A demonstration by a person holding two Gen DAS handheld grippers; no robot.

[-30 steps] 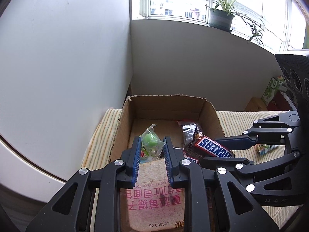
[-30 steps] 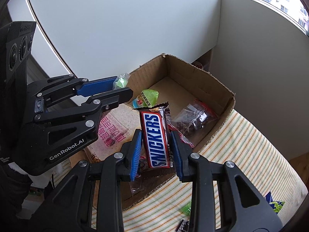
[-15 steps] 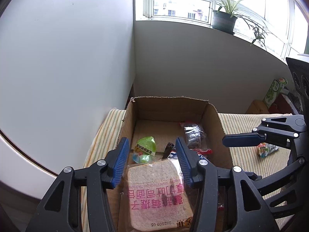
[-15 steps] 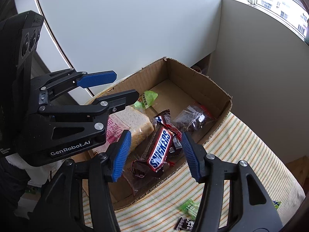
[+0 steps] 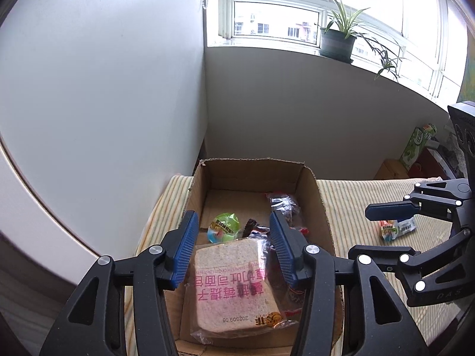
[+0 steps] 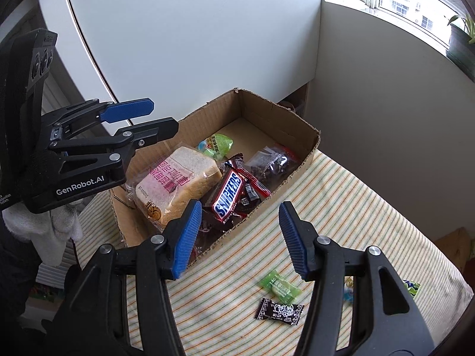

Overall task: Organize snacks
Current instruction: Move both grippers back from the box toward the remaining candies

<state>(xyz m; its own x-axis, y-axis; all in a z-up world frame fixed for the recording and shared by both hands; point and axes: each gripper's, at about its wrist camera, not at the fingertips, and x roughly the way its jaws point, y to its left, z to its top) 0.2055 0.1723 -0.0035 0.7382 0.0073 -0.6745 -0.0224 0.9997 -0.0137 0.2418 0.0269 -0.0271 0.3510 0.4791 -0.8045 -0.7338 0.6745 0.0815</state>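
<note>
Striped cloth covers the surface seen from the left wrist, with a white wall on the left and a potted plant on the far windowsill. On it stands an open cardboard box. The left gripper hangs above the near half of the box, jaws apart and holding nothing. Directly below, between its blue pads, lies a bagged bread slice with pink print. Just beyond the bread sits a green jelly cup, and at the far right of the box a clear bag of dark snacks. To the right, the right gripper hovers over the cloth, jaws apart, near a small wrapped snack lying outside the box.

White wall and a window corner back the right wrist view. The right gripper is spread wide and empty above the box's near right wall. A Snickers bar rests in the box just beyond the left pad, leaning against the bread. On the cloth near the right finger lie a green candy and a black wrapped candy. The left gripper reaches in from the left, jaws apart.
</note>
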